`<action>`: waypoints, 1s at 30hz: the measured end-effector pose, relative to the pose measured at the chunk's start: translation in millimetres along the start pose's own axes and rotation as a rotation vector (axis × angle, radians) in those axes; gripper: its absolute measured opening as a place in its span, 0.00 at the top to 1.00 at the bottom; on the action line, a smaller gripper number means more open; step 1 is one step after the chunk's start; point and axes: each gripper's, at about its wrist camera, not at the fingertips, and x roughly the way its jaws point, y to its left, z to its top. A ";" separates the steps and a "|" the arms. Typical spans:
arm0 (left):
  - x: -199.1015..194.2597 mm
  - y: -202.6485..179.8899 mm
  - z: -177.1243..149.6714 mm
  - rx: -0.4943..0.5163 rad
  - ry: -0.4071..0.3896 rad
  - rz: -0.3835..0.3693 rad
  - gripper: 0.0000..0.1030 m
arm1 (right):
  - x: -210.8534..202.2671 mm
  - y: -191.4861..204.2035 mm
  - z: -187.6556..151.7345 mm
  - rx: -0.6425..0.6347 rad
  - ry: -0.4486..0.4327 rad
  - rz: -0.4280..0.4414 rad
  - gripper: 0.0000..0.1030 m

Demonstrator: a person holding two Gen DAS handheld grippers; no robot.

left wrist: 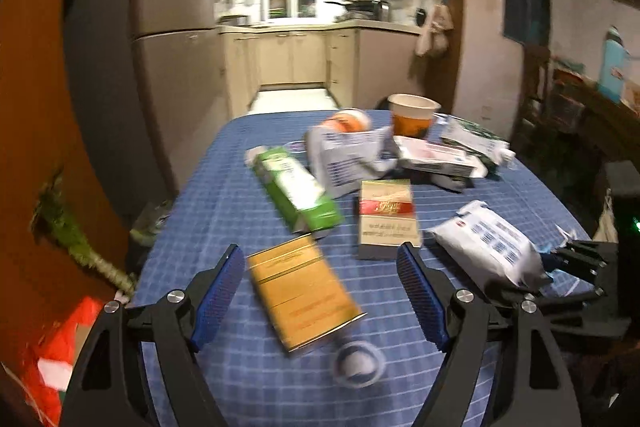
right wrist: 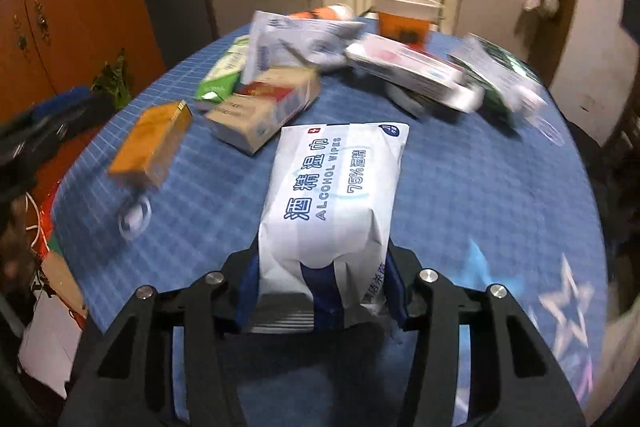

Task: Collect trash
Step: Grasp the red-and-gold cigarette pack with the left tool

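Two claws differ: the right claw [right wrist: 320,291] pinches the wipes pack [right wrist: 332,195] (soft, by one end), so it may sag loose; the left claw [left wrist: 320,299] hangs spread above the yellow box [left wrist: 302,293].

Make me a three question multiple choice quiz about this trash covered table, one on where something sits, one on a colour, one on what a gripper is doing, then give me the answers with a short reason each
1. Where is the yellow box?
A. Between the left gripper's open fingers
B. Inside the paper cup
C. On top of the wipes pack

2. What colour is the tablecloth?
A. Red
B. Blue check
C. Plain white

3. What is the right gripper doing?
A. Hanging open over bare cloth
B. Closed on the alcohol wipes pack
C. Holding the green carton

Answers:
1. A: in the left wrist view the box lies on the cloth between the spread pads of the left gripper, touching neither.
2. B: both views show a blue cloth with a pale grid.
3. B: the right wrist view shows both pads pressing the pack's near end.
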 end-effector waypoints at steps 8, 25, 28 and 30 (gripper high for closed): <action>45.5 -48.7 20.9 0.059 0.075 -0.098 0.23 | -21.0 -49.2 -35.3 0.143 -0.023 -0.029 0.54; 109.1 -55.9 22.7 0.085 0.196 -0.051 0.46 | -24.4 -64.0 -42.8 0.208 -0.039 0.030 0.53; 106.6 -56.6 19.5 0.087 0.172 -0.046 0.46 | -24.3 -63.5 -42.7 0.208 -0.038 0.031 0.53; 106.5 -60.0 16.5 0.103 0.154 -0.025 0.45 | -24.3 -63.7 -42.6 0.213 -0.037 0.032 0.53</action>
